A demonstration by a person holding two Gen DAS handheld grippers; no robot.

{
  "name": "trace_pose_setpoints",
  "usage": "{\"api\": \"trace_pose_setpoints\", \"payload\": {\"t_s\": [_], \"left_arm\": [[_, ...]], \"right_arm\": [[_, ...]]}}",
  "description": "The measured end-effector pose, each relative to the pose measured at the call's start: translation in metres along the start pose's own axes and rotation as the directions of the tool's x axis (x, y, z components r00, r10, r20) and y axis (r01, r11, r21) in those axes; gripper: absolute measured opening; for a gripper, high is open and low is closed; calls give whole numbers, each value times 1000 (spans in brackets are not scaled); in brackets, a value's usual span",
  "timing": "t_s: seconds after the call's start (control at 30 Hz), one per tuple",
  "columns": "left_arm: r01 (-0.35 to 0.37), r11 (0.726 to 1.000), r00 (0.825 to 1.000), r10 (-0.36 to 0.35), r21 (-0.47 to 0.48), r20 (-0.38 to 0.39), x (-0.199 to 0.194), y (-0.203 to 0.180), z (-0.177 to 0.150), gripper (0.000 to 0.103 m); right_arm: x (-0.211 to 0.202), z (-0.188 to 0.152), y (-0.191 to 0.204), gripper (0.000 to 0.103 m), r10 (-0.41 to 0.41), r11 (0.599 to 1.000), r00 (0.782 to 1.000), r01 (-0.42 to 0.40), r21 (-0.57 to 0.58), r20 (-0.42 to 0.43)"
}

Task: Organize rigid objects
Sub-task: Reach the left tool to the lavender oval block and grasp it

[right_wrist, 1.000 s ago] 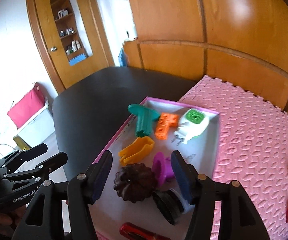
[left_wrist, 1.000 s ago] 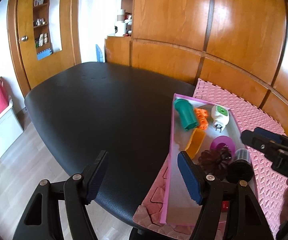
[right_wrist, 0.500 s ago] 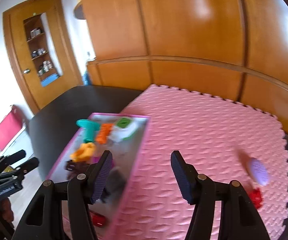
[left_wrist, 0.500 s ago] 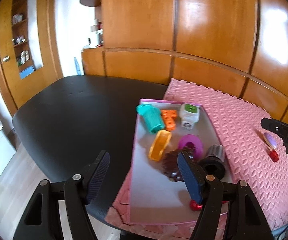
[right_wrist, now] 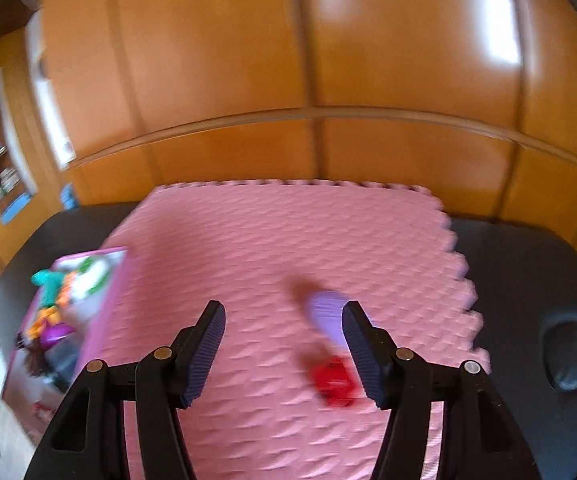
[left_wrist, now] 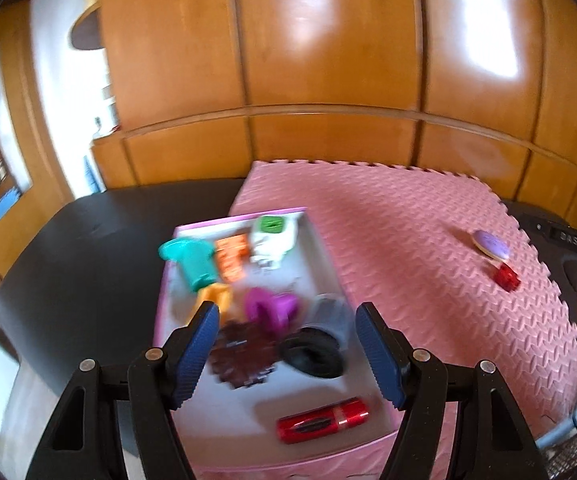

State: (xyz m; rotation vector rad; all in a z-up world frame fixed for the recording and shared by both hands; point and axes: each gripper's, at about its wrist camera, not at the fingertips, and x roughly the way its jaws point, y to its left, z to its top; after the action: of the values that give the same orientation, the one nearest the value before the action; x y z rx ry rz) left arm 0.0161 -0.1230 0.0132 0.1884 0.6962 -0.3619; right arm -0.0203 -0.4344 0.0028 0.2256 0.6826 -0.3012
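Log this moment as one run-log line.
left tongs: open, empty, over pink tray | right tongs: open, empty, over pink mat | loose: purple oval piece, red piece

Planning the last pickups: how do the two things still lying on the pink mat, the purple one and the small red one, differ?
The purple oval piece is flat, pale and rounded; the small red piece is chunkier, darker and blocky. The purple one is the larger of the two. The purple piece lies farther from the cameras, the red one nearer. Both rest loose on the pink mat, close together, outside the tray, ahead of the open right claw. Blur hides finer detail.
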Motion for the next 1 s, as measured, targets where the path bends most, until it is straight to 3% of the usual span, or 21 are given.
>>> {"api": "trace_pose_setpoints", "payload": {"t_s": [0.2,0.57,0.87,1.0], "left_arm": [[57,995,998,-56,77,-22,19,-49,12,71],[151,976,986,-137,157,-97,60,-115,20,71],[262,947,960,-236,188,-150,90,-161,36,71],[319,918,945,-289,235,-151,102,-191,48,89]], "right_arm": [[7,-6,-65,61,-79,968,996,83,236,-29],[1,-6,-93,61,-96,918,994,105,382,-42],[1,-9,-111,61,-87,877,995,103,468,-56],[1,-8,-110,61,-78,877,995,97,471,-61]]}}
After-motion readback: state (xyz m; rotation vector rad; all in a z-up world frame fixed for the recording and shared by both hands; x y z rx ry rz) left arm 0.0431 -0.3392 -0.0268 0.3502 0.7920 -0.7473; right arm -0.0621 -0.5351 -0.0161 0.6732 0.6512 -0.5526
